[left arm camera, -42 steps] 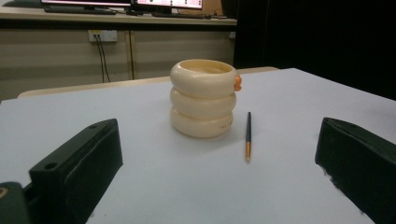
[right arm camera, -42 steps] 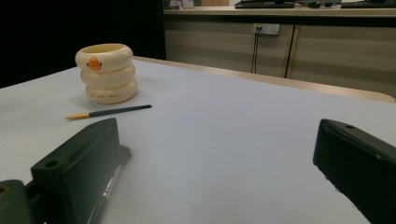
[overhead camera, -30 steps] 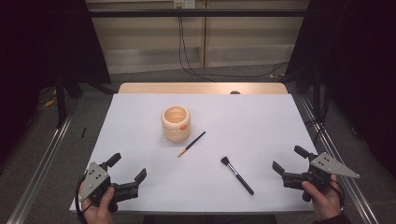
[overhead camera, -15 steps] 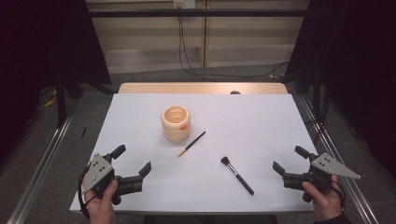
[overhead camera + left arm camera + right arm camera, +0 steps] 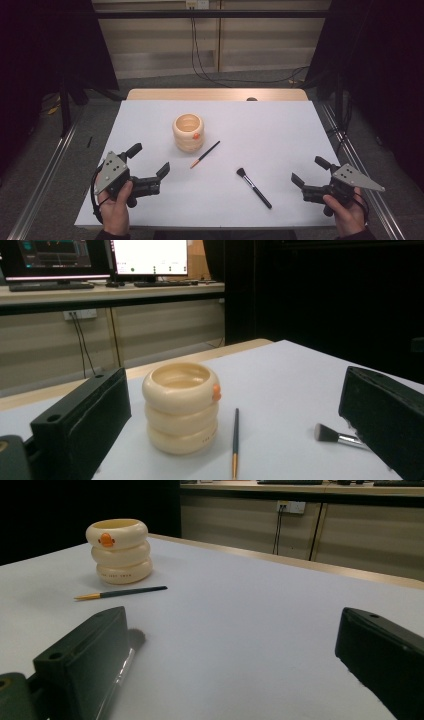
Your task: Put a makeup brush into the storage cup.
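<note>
A cream ringed cup (image 5: 188, 132) with a small orange duck beak stands upright left of the table's middle. Just right of it lies a thin dark brush (image 5: 205, 154) with an orange end. A black makeup brush (image 5: 253, 187) lies nearer the front. My left gripper (image 5: 150, 159) is open at the front left, empty, its jaws framing the cup (image 5: 181, 407) and the thin brush (image 5: 235, 440). At the front right my right gripper (image 5: 306, 170) is open and empty. The makeup brush (image 5: 131, 645) lies partly behind its left jaw.
A white sheet (image 5: 270, 130) covers the table, with a wooden strip (image 5: 215, 94) at the far edge. Metal rails (image 5: 45, 175) run along both sides on the floor. Cables trail behind the table. Monitors (image 5: 100, 255) stand on a desk beyond.
My left gripper has moved right and a little forward, toward the cup and the thin brush. The right gripper has hardly shifted.
</note>
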Demonstrator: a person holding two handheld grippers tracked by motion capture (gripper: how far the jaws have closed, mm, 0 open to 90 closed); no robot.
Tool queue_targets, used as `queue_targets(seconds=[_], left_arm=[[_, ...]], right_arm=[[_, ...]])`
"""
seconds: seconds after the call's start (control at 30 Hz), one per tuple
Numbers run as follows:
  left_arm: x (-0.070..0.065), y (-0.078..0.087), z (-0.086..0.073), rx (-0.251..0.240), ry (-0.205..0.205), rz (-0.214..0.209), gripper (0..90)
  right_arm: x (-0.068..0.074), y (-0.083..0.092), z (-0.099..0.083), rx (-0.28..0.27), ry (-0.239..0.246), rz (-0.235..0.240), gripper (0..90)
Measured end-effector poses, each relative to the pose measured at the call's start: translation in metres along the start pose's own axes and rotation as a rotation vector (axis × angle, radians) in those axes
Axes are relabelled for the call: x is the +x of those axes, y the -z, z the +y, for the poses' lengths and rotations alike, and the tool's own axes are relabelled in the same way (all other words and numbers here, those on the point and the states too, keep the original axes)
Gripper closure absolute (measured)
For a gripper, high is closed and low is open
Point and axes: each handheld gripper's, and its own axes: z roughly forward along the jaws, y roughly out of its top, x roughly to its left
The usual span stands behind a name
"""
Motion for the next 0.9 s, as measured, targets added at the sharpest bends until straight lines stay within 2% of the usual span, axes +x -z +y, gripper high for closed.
queue_targets(seconds=[0.1,0.2,0.3,0.37,0.47,0.53,0.57,0.73,0.8,0.9], left_arm=[[-0.002,-0.002,0.005,-0.021,-0.002,0.005,0.0],[-0.004,-0.004,0.004,-0.009,-0.016,-0.004,0.0],[-0.006,-0.013,0.005,0.011,-0.024,-0.012,0.0],[-0.007,-0.017,0.005,0.006,-0.009,-0.018,0.2],[-0.006,-0.026,0.009,0.017,-0.018,-0.042,0.7],[-0.006,-0.028,0.009,0.014,-0.016,-0.039,1.0],[-0.005,-0.032,0.009,0.023,-0.016,-0.053,1.0],[-0.004,-0.042,0.008,0.037,-0.02,-0.074,0.7],[-0.004,-0.046,0.009,0.042,-0.017,-0.046,0.7],[-0.004,-0.056,0.01,0.055,-0.019,-0.049,0.7]], right_arm=[[0.0,-0.001,0.0,-0.003,-0.001,0.002,0.4],[0.0,0.0,0.0,0.0,0.0,-0.003,0.4],[0.0,0.0,0.0,0.002,-0.001,0.002,0.4],[0.0,0.0,0.0,0.0,0.002,0.002,0.4],[0.0,0.0,0.0,0.001,-0.001,0.0,0.4],[0.0,0.0,0.0,0.002,-0.001,0.0,0.4],[0.0,0.0,0.0,0.003,0.0,0.009,0.4],[0.001,0.0,0.0,-0.001,0.007,0.001,0.4],[0.001,0.0,0.0,0.001,0.006,0.004,0.4],[0.001,0.0,0.0,0.001,0.002,0.002,0.4]])
